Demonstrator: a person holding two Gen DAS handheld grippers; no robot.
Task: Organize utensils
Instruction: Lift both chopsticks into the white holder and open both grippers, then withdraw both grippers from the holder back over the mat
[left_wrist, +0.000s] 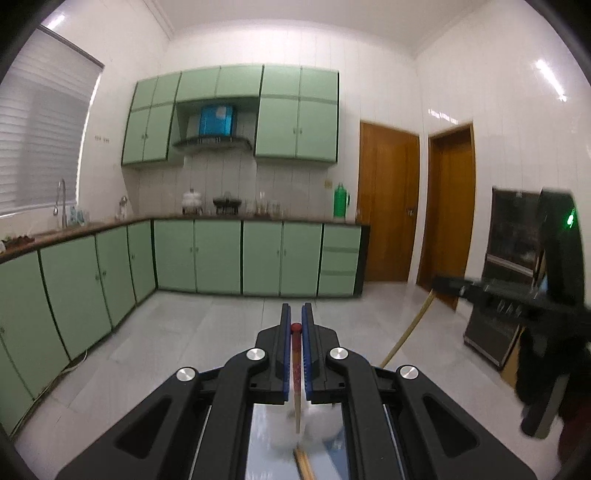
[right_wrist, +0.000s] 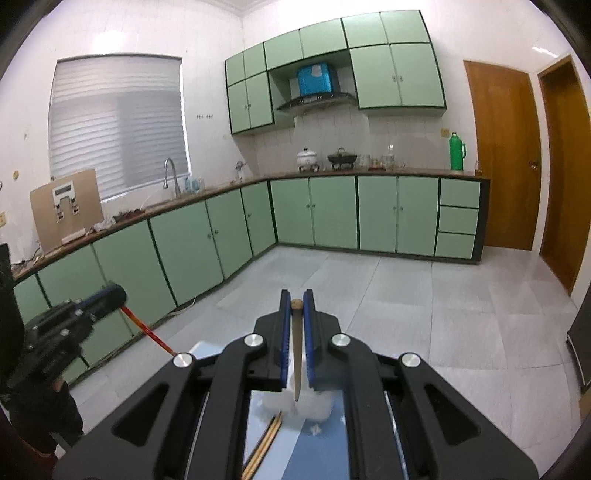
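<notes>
My left gripper (left_wrist: 296, 313) is shut on a red-topped chopstick (left_wrist: 296, 363) that hangs down between its blue pads. In the right wrist view this gripper (right_wrist: 112, 295) is at the left, with the red chopstick (right_wrist: 147, 328) slanting down from it. A plain brown chopstick (right_wrist: 296, 354) hangs in my right gripper (right_wrist: 296, 298), which is shut on it. From the left wrist view that gripper (left_wrist: 452, 286) is at the right, its tan chopstick (left_wrist: 408, 330) angling down. Both are held high above a blue tabletop (right_wrist: 321, 454) where more wooden chopsticks (right_wrist: 264, 446) lie beside a blurred white object (right_wrist: 314, 406).
Green base cabinets (right_wrist: 332, 214) under a brown counter (right_wrist: 369, 173) line the far wall and the left wall, with a sink tap (right_wrist: 170, 177), pots and a green flask (right_wrist: 457, 151). Two wooden doors (left_wrist: 388, 206) stand at the right. A black appliance (left_wrist: 509, 258) is close by.
</notes>
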